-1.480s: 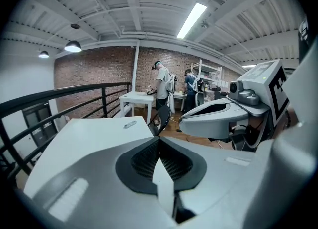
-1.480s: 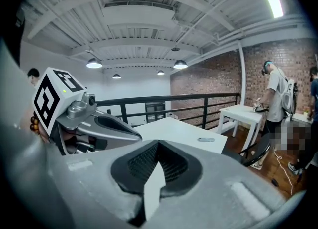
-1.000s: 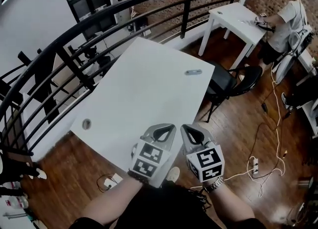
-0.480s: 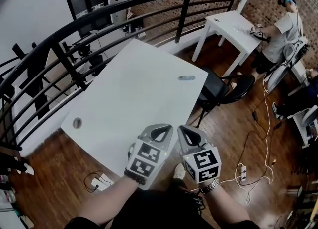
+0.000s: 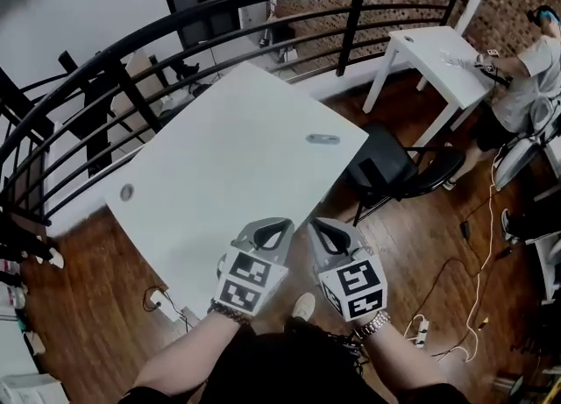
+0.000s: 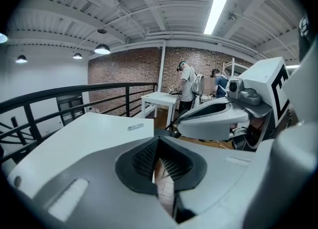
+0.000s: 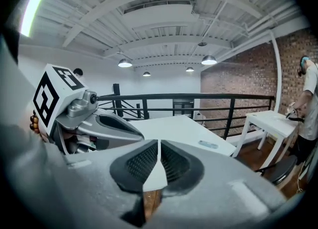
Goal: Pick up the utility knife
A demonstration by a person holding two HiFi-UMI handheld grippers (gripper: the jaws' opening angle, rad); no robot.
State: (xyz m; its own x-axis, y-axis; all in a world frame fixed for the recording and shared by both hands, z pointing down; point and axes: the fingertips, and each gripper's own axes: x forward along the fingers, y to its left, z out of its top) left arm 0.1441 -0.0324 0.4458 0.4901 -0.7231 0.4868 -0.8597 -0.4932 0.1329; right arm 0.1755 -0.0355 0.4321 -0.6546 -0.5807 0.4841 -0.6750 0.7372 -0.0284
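My left claw (image 5: pixel 276 229) is closed on nothing. My right claw (image 5: pixel 323 231) has just been opening, its jaws only a hairline apart with nothing between them. Both hover side by side at the near edge of the white surface (image 5: pixel 219 174). The knife (image 5: pixel 323 139) lies near its far right edge, well apart from both. A black railing (image 5: pixel 263 8) curves behind. A chair (image 5: pixel 386 170) stands just beside the right edge, on the wood floor (image 5: pixel 421 244).
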